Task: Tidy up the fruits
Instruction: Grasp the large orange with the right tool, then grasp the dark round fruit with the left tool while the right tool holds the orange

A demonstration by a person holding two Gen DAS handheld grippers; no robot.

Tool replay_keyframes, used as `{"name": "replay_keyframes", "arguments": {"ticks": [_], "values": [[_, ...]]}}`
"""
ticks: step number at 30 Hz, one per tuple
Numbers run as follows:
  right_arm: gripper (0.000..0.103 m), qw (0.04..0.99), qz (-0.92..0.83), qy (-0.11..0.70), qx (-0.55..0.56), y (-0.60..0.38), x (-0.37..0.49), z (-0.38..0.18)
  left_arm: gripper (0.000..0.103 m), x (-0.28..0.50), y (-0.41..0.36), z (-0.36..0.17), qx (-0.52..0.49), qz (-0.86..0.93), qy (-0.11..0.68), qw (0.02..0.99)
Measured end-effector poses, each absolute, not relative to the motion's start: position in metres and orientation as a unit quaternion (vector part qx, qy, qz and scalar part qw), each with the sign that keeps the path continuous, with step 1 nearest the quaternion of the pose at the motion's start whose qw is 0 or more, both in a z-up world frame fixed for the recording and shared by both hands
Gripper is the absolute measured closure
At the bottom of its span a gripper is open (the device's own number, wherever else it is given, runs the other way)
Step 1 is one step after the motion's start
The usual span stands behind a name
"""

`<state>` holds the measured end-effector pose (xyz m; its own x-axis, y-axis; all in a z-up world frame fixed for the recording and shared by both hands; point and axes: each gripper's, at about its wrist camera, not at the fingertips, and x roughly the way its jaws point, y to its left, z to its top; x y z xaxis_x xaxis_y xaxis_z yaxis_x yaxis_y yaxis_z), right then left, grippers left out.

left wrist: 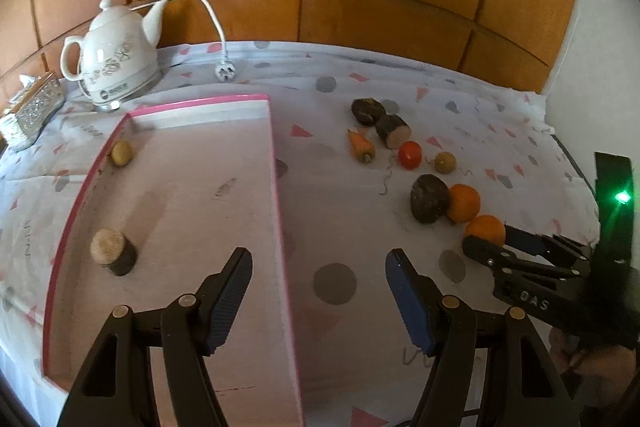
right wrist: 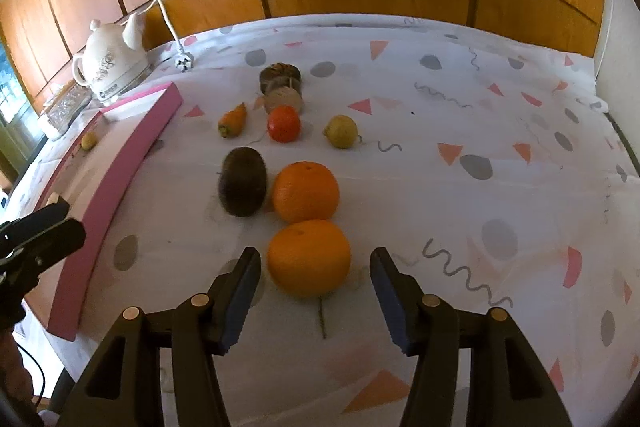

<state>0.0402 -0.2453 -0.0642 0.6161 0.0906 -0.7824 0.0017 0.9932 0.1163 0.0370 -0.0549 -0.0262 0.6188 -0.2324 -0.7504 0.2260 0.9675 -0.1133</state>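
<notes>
Nearest, the right gripper (right wrist: 314, 271) stands with its jaws apart on either side of the near orange (right wrist: 308, 257), pads not yet touching it, while the left gripper (left wrist: 320, 269) hangs open and empty over the right wall of the pink tray (left wrist: 276, 163). Only two pieces lie in the tray, a cut brown cylinder (left wrist: 114, 251) and a small yellowish fruit (left wrist: 121, 153) farther in, so the sorting looks barely begun. Beyond the near orange, a second orange (right wrist: 306, 191), a dark brown fruit (right wrist: 243, 187), a tomato (right wrist: 284, 123), a lemon (right wrist: 341, 131), a carrot (right wrist: 234, 125) and two more brown pieces still wait on the table (right wrist: 460, 115).
</notes>
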Motion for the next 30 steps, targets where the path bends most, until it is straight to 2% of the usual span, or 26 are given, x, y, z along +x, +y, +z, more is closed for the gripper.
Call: {"name": "replay_keyframes", "arguments": {"ticks": [2, 4, 14, 17, 22, 30], "values": [[0.048, 0.894, 0.029, 0.443, 0.064, -0.25, 0.043, -0.069, 0.033, 0.039, -0.06, -0.027, -0.004, -0.134, 0.42, 0.897], [0.063, 0.9, 0.036, 0.431, 0.06, -0.25, 0.042, -0.067, 0.033, 0.041, -0.064, -0.029, -0.003, -0.137, 0.423, 0.896], [0.063, 0.912, -0.039, 0.407, 0.041, -0.269, 0.038, -0.062, 0.034, 0.05, -0.09, -0.03, 0.013, -0.162, 0.422, 0.892], [0.063, 0.911, -0.073, 0.405, 0.021, -0.279, 0.04, -0.066, 0.04, 0.054, -0.106, -0.03, 0.024, -0.18, 0.419, 0.89], [0.063, 0.917, -0.065, 0.392, 0.021, -0.282, 0.041, -0.069, 0.046, 0.069, -0.127, -0.035, 0.015, -0.201, 0.434, 0.878], [0.063, 0.917, -0.05, 0.393, 0.042, -0.287, 0.043, -0.074, 0.046, 0.088, -0.15, -0.038, -0.006, -0.219, 0.445, 0.868]]}}
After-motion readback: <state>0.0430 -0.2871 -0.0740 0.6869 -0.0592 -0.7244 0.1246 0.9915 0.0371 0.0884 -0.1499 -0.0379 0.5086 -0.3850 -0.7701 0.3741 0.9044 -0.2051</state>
